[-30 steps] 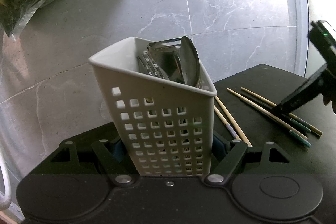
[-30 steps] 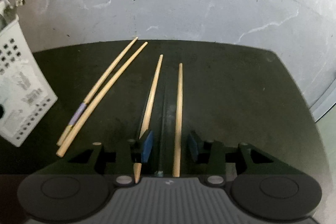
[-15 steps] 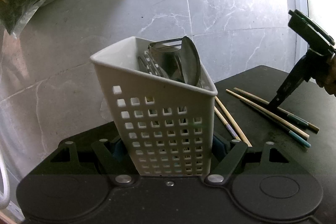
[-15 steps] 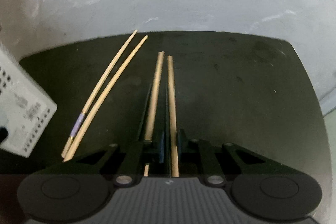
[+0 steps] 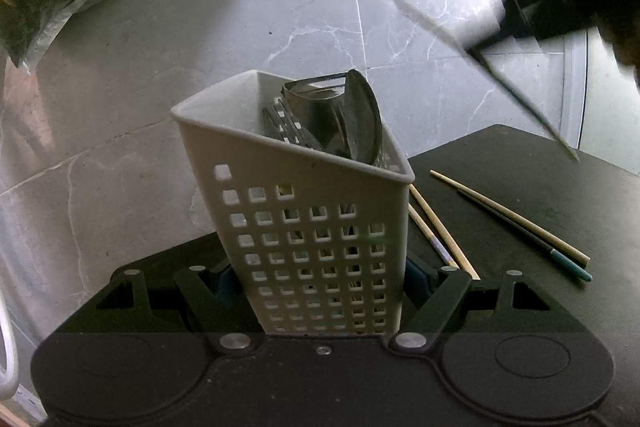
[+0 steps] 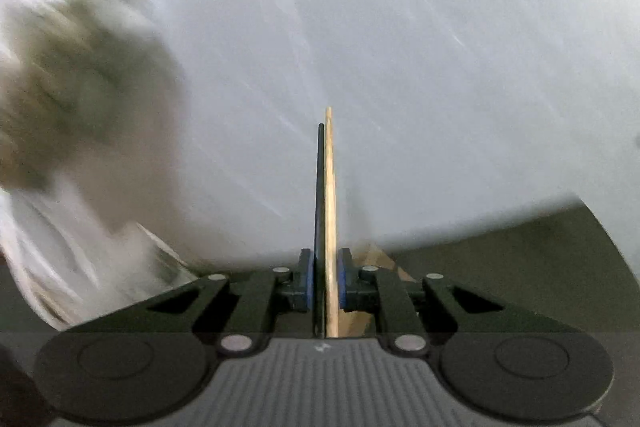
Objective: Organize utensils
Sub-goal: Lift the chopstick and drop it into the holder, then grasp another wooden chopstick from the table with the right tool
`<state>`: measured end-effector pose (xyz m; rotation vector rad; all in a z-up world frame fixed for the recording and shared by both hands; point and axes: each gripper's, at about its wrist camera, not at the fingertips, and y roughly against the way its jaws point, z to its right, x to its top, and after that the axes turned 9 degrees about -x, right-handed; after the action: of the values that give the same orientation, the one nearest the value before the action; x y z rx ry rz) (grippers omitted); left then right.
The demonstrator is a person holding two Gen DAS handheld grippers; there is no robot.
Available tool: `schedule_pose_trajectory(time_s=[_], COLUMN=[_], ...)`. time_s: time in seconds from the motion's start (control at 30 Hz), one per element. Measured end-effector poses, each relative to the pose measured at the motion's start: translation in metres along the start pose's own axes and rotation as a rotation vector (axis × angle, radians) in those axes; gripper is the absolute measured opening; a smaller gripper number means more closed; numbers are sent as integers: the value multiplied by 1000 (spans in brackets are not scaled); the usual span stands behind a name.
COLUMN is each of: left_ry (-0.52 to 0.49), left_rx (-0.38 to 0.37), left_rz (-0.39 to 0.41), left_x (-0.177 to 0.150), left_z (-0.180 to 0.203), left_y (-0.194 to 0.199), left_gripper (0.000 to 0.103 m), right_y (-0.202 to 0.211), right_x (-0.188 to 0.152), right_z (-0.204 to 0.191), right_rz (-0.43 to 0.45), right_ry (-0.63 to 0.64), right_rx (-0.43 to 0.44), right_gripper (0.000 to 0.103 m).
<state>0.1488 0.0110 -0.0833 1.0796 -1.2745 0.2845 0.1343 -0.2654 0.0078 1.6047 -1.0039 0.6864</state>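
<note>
While the left gripper (image 5: 320, 283) clamps the white caddy (image 5: 304, 219) on the black mat (image 5: 520, 187), the right gripper (image 6: 324, 287), pinching two chopsticks (image 6: 328, 211) along its fingers, hangs above-right of the caddy's mouth.

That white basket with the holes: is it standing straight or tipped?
Tipped: the white basket leans left between the left gripper's fingers.

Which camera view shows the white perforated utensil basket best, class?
The left wrist view: the basket fills the centre, sharp, clamped by the left hand-held gripper, metal utensils visible inside. The right wrist view gives only a blurred pale shape at its lower left, possibly the basket.
</note>
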Motion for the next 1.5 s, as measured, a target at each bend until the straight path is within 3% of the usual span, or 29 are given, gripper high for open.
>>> schedule_pose_trajectory(time_s=[0.2, 0.37, 0.5, 0.77, 0.83, 0.9, 0.97, 1.0, 1.13, 1.2, 1.3, 1.33, 1.37, 1.5], left_ry=[-1, -8, -9, -9, -10, -13, -10, -7, -7, -5, -3, -1, 0, 4], left_rx=[0, 0, 3, 9, 9, 9, 8, 7, 2, 0, -3, -3, -4, -8], left_rz=[-1, 7, 13, 17, 16, 16, 14, 14, 9, 9, 9, 9, 9, 7], left_x=[0, -1, -3, -6, -7, -7, -7, -7, -5, -4, -3, -2, -2, -2], left_z=[0, 0, 2, 5, 6, 6, 7, 5, 5, 4, 1, 1, 0, -1], left_y=[0, 1, 2, 3, 3, 3, 3, 3, 3, 2, 2, 2, 2, 1], left_gripper=[80, 80, 80, 80, 80, 80, 80, 80, 80, 80, 80, 80, 79, 79], right_y=[8, -22, -40, -26, -27, -22, -9, -3, 17, 16, -12, -24, -34, -50], right_x=[21, 8, -6, -25, -30, -32, -36, -36, -33, -28, -33, -40, -48, -72], right_z=[-74, -93, -92, -80, -79, -77, -71, -67, -47, -34, 7, 22, 36, 51], right_rz=[256, 273, 240, 160, 122, 109, 113, 114, 104, 80, -99, -184, -257, -402], right_ry=[60, 109, 173, 244, 280, 312, 317, 309, 276, 251, 140, 97, 58, 2], right_rx=[325, 474, 503, 479, 456, 432, 413, 407, 320, 155, -132, -205, -250, -270], right_gripper=[13, 13, 13, 15, 16, 26, 58, 61, 63, 66, 61, 50, 41, 40])
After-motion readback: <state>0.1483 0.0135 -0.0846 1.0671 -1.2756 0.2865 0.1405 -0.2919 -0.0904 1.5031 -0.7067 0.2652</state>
